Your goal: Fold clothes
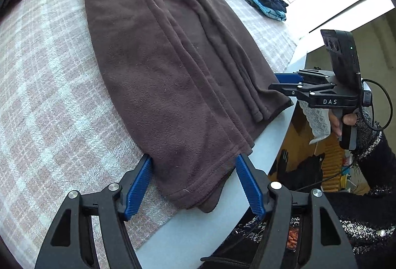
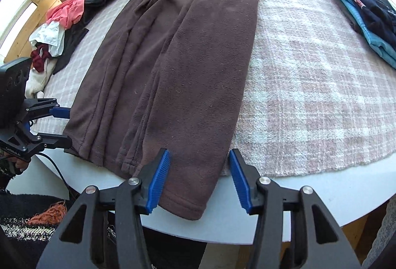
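The left hand-held gripper (image 1: 193, 182) has its blue ribbed fingers spread wide around one bottom corner of the long, soft brown fleece garment (image 1: 158, 66), not squeezing it. The right hand-held gripper (image 2: 199, 178) straddles the other corner the same way. The garment stretches away from both on the pink checked blanket (image 2: 309, 86) over the counter (image 2: 321, 194), probably ready for folding.

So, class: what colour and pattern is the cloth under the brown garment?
Pink and white checks on the cloth, clearest in the right wrist view.

Brown fleece garment (image 1: 158, 66), lengthwise-folded, flat
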A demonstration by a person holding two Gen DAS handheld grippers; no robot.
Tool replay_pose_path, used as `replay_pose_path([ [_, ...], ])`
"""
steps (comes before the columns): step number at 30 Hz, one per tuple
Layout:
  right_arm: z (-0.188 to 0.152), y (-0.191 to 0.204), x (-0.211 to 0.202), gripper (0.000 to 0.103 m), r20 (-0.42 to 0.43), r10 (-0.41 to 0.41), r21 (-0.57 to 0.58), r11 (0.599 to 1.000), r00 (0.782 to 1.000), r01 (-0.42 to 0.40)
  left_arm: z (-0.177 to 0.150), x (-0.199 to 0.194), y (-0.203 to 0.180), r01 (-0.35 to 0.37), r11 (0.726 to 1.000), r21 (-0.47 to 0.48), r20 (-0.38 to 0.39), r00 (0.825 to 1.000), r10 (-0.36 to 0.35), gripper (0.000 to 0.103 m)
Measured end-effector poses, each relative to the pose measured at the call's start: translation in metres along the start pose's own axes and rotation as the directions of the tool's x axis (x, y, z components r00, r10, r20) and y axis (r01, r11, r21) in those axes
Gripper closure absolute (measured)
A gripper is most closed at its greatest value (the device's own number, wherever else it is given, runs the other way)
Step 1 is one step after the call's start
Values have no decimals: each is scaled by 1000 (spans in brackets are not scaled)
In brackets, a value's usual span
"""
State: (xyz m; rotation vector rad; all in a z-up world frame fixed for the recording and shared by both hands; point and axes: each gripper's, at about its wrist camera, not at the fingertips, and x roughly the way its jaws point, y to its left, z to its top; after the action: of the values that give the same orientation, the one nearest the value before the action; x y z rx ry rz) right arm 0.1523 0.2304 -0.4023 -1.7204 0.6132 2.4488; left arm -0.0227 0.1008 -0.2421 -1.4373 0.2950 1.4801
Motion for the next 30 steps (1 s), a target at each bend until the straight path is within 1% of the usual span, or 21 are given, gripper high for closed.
replay_pose_path([
  [2,2,-4,-1,70,-11,32,-6,999,999,-32,1,1,-3,-15,1000,-5,9,1000,15,39],
  [4,4,-11,-3,68,-21,69,7,998,997,-69,0,1,-2,-28,999,-17,20,999,28,52],
  [5,5,-14,-3,64,-22,87,15,996,996,-86,0,1,-1,-32,999,-26,22,999,32,55],
  [6,6,-16,-4,63,-20,104,24,994,994,-104,0,1,1,-25,999,-43,20,999,26,57],
  [8,5,-18,-6,63,-15,111,11,994,994,-111,2,3,6,0,996,-84,19,1000,2,57],
  [9,3,-19,-8,67,-15,114,9,993,993,-114,3,3,8,7,995,-100,19,1000,-6,57],
  [10,1,-21,-9,74,-15,118,7,993,993,-118,3,4,7,-3,996,-94,18,1000,5,58],
  [11,-2,-22,-11,87,-15,121,5,993,992,-121,3,5,5,-15,996,-86,17,1000,17,59],
  [13,-5,-25,-15,92,-8,138,9,990,990,-138,3,5,1,-48,997,-56,11,999,48,73],
  [15,-6,-29,-23,93,12,169,25,985,986,-169,4,2,0,-46,997,-55,16,999,46,79],
  [16,-6,-28,-25,93,14,160,13,987,987,-160,5,-1,0,-34,998,-58,21,999,35,82],
  [18,-6,-22,-26,92,13,127,-21,992,992,-127,7,-8,1,-14,998,-64,32,999,16,83],
  [19,-4,-19,-22,91,-1,113,-25,993,994,-113,8,-8,1,-19,998,-62,30,999,21,83],
  [21,-3,-17,-15,81,-27,67,-16,998,997,-67,8,-4,1,-35,998,-57,5,999,36,83],
  [23,-5,-12,-10,80,-47,30,-27,999,998,-31,7,0,3,-45,996,-77,-23,999,43,77],
  [24,-7,-9,-8,79,-55,19,-33,999,998,-21,7,2,5,-48,994,-94,-39,998,45,68],
  [25,-9,-8,-6,78,-61,24,-28,999,998,-26,6,4,6,-51,993,-109,-53,998,45,61],
  [26,-12,-7,-5,77,-61,32,-23,999,998,-34,5,6,5,-51,992,-113,-62,997,44,59],
  [27,-14,-5,-3,75,-59,40,-19,999,997,-41,3,7,2,-55,993,-106,-65,997,48,59],
  [29,-16,-5,-4,76,-47,47,-33,998,998,-49,1,10,-7,-70,995,-67,-63,996,66,59],
  [30,-17,-7,-5,81,-48,58,-36,998,997,-60,1,12,-11,-78,996,-44,-63,995,75,59],
])
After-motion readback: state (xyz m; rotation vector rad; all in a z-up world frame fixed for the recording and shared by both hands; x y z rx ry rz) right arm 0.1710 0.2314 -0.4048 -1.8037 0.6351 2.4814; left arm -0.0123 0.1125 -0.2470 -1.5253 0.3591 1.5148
